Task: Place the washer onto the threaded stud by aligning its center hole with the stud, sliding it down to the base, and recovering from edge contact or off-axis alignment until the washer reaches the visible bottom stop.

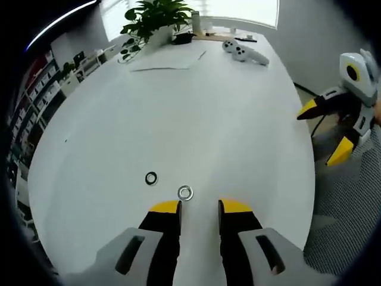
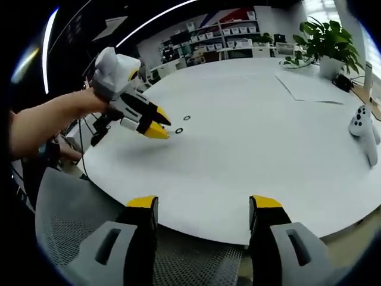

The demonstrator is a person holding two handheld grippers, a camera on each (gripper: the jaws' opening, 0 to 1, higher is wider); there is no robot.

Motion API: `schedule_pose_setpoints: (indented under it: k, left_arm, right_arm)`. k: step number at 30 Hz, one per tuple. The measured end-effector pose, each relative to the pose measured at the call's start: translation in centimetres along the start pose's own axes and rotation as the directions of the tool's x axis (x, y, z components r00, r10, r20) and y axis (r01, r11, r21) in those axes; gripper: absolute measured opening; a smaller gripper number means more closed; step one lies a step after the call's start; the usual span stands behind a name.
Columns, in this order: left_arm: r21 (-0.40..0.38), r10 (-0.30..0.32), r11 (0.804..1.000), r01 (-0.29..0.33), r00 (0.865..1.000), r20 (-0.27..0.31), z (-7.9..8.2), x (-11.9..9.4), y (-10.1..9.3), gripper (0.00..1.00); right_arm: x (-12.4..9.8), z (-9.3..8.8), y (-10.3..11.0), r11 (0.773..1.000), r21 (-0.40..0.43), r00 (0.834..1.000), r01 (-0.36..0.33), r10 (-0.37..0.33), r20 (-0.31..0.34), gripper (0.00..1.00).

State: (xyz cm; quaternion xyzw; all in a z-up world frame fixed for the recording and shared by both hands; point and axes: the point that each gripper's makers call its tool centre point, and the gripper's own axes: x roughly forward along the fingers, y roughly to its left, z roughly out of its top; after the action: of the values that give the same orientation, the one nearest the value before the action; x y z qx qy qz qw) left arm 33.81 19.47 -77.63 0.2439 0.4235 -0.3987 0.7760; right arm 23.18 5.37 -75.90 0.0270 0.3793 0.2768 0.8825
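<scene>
the left gripper (image 1: 199, 207) hovers low over the white counter (image 1: 178, 119), jaws parted and holding nothing. just beyond its tips lies a silver washer (image 1: 185, 192), with a darker ring (image 1: 151, 178) near it. the right gripper (image 2: 203, 204) hangs spread at the counter's edge. farther off sit white controllers (image 1: 245, 52) and a potted plant (image 1: 156, 18).

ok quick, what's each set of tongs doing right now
Left tongs: open, holding nothing, just short of the washer.
Right tongs: open, empty.
</scene>
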Motion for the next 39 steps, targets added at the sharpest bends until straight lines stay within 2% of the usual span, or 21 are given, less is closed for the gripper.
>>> schedule_pose_setpoints:
  k: [6, 11, 14, 16, 20, 22, 28, 32, 34, 39]
  left_arm:
    - [-0.003, -0.005, 1.0, 0.005, 1.0, -0.015, -0.2, 0.6, -0.2, 0.22]
    - [-0.013, -0.003, 1.0, 0.003, 1.0, -0.024, -0.2, 1.0, 0.4, 0.22]
    - [-0.019, -0.004, 1.0, 0.003, 1.0, -0.029, -0.1, 1.3, 0.5, 0.22]
    - [0.004, 0.011, 1.0, -0.011, 0.999, -0.048, -0.3, 1.5, 0.8, 0.22]
    - [0.004, 0.012, 1.0, -0.011, 0.999, -0.046, 0.2, 1.7, 0.9, 0.21]
    - [0.037, 0.022, 0.999, -0.019, 0.998, -0.065, 0.1, 1.9, 1.0, 0.21]
    - [0.045, 0.002, 0.999, 0.001, 0.998, -0.071, 0.2, 2.0, 0.5, 0.15]
    - [0.024, -0.026, 0.999, 0.027, 0.997, -0.077, 0.2, 2.1, 0.1, 0.1]
    - [0.047, -0.024, 0.999, 0.027, 0.997, -0.078, 0.3, 2.1, 0.0, 0.1]
    - [0.052, -0.024, 0.998, 0.028, 0.996, -0.081, 0.2, 2.2, 0.1, 0.1]
  right_arm:
    - [0.0, 0.1, 0.0, 1.0, 0.001, 1.0, -0.001, 0.001, 0.005, 0.64]
    - [-0.1, 0.3, -0.1, 1.0, 0.008, 1.0, 0.009, -0.009, 0.022, 0.64]
    - [-0.1, 0.1, 0.0, 1.0, 0.0, 1.0, 0.004, -0.004, 0.01, 0.64]
    - [-0.1, 0.1, 0.0, 1.0, 0.003, 1.0, 0.001, -0.001, 0.011, 0.64]
    - [-0.1, 0.2, 0.0, 1.0, 0.003, 1.0, 0.001, -0.001, 0.018, 0.64]
    - [0.0, 0.2, 0.0, 1.0, -0.002, 1.0, -0.001, 0.001, 0.015, 0.64]
    - [0.0, 0.3, 0.1, 1.0, -0.001, 1.0, -0.005, 0.005, 0.02, 0.64]
    - [0.0, 0.4, 0.1, 1.0, -0.002, 1.0, -0.007, 0.007, 0.021, 0.64]
    - [0.0, 0.4, 0.1, 1.0, -0.001, 1.0, -0.007, 0.007, 0.022, 0.64]
    - [0.0, 0.4, 0.1, 1.0, 0.0, 1.0, -0.007, 0.007, 0.022, 0.64]
